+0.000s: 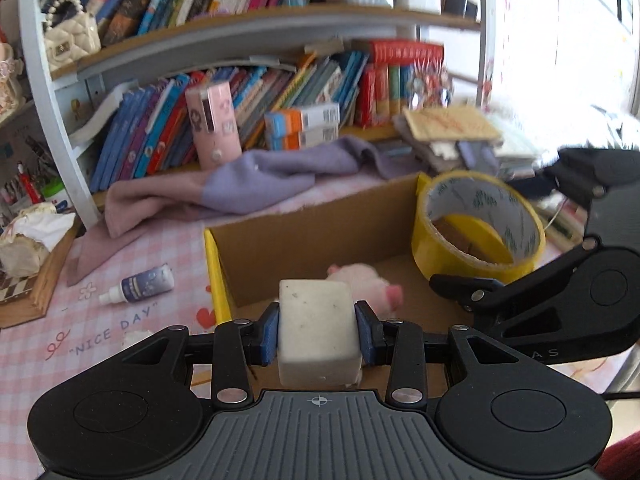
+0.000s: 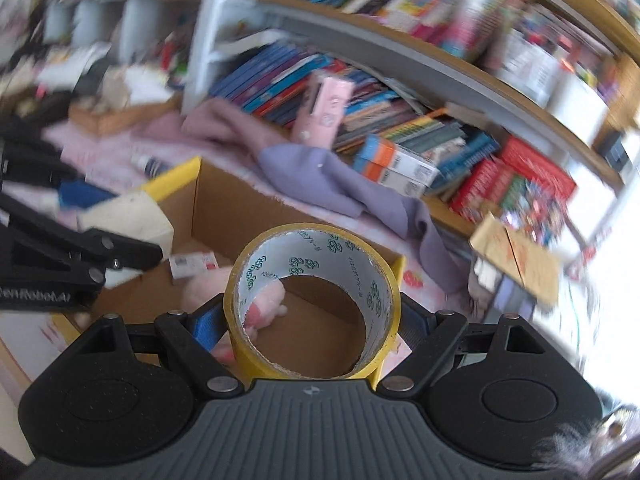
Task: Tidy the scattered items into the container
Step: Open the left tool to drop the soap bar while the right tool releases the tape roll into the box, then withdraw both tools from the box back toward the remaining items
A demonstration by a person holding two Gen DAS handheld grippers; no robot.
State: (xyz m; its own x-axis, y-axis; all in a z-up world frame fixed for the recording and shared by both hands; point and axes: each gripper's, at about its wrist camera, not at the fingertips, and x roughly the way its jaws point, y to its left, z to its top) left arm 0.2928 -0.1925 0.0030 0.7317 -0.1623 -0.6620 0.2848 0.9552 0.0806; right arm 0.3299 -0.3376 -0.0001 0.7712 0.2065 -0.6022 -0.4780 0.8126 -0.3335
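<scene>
My left tongs squeeze the firm, light eraser; right tongs clamp the stiff tape roll across its rim, above the box.

A brown cardboard box has matt, rough walls. Above it, a glossy yellow plastic tape roll; behind, soft lilac cloth.
</scene>
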